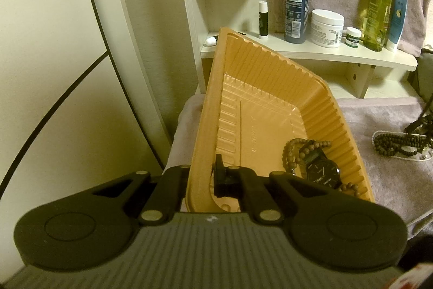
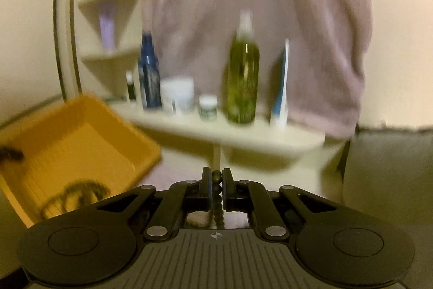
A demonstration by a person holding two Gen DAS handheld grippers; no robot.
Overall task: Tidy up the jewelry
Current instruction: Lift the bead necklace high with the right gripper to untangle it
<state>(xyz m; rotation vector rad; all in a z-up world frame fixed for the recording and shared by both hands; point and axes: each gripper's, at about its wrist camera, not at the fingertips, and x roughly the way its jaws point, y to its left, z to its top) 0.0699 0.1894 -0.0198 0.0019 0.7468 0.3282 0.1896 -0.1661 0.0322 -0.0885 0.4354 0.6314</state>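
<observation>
My left gripper (image 1: pixel 203 175) is shut on the near rim of an orange plastic tray (image 1: pixel 259 77) and holds it tilted up. In the tray's low corner lie a brown bead bracelet (image 1: pixel 295 148) and a black wristwatch (image 1: pixel 322 172). More dark bead strands (image 1: pixel 395 145) lie on the mauve cloth to the right. In the blurred right wrist view, my right gripper (image 2: pixel 216 180) is shut on a strand of dark beads (image 2: pixel 217 203) that hangs down between the pads. The orange tray (image 2: pixel 81 137) shows at lower left there, with dark jewelry (image 2: pixel 78 194) inside.
A cream shelf (image 1: pixel 311 52) behind the tray carries a blue spray bottle (image 1: pixel 296 4), a white cream jar (image 1: pixel 327 27), a green bottle (image 1: pixel 377 10) and a lip balm stick (image 1: pixel 262 19). A mauve towel (image 2: pixel 257 18) hangs behind. A mirror edge (image 1: pixel 113 18) stands at left.
</observation>
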